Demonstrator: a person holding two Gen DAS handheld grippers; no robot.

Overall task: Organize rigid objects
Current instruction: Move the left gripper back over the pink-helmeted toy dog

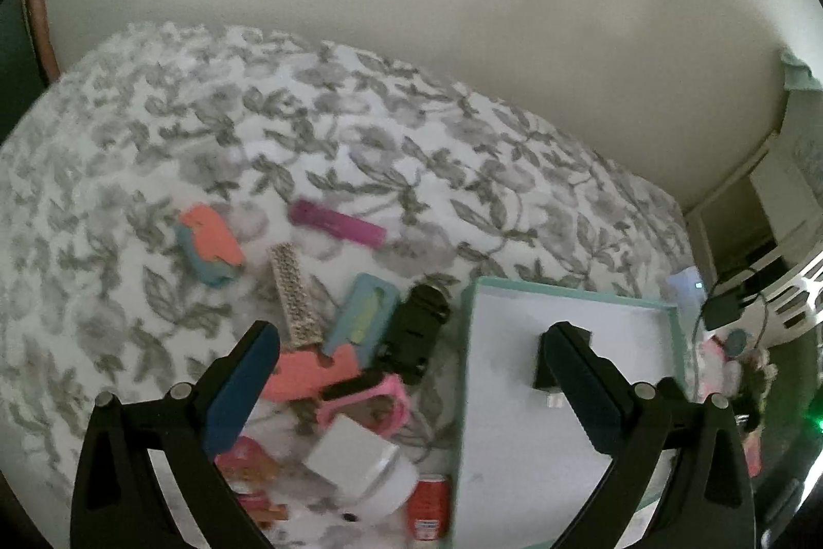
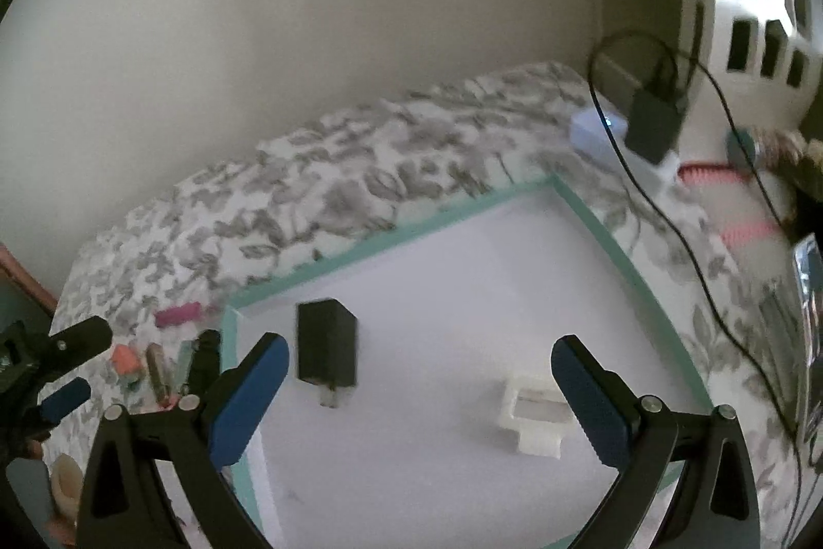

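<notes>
A shallow white box with a teal rim (image 1: 566, 291) (image 2: 411, 235) lies on the floral bedspread. A black plug adapter (image 2: 326, 351) (image 1: 545, 366) and a white plastic piece (image 2: 535, 420) lie inside it. Left of the box is a heap of small objects: a magenta bar (image 1: 337, 225), an orange and blue piece (image 1: 211, 248), a glittery strip (image 1: 296, 302), a teal case (image 1: 362, 315), a black clip (image 1: 414, 328), a pink watch (image 1: 370, 400) and a white charger (image 1: 360, 466). My left gripper (image 1: 411, 394) is open above the heap's right side. My right gripper (image 2: 419, 400) is open above the box.
A red can (image 1: 429, 502) lies at the box's near left corner. A black power adapter with a cable (image 2: 653, 127) and a white lattice basket (image 2: 761, 9) are past the bed's right edge. A plain wall stands behind the bed.
</notes>
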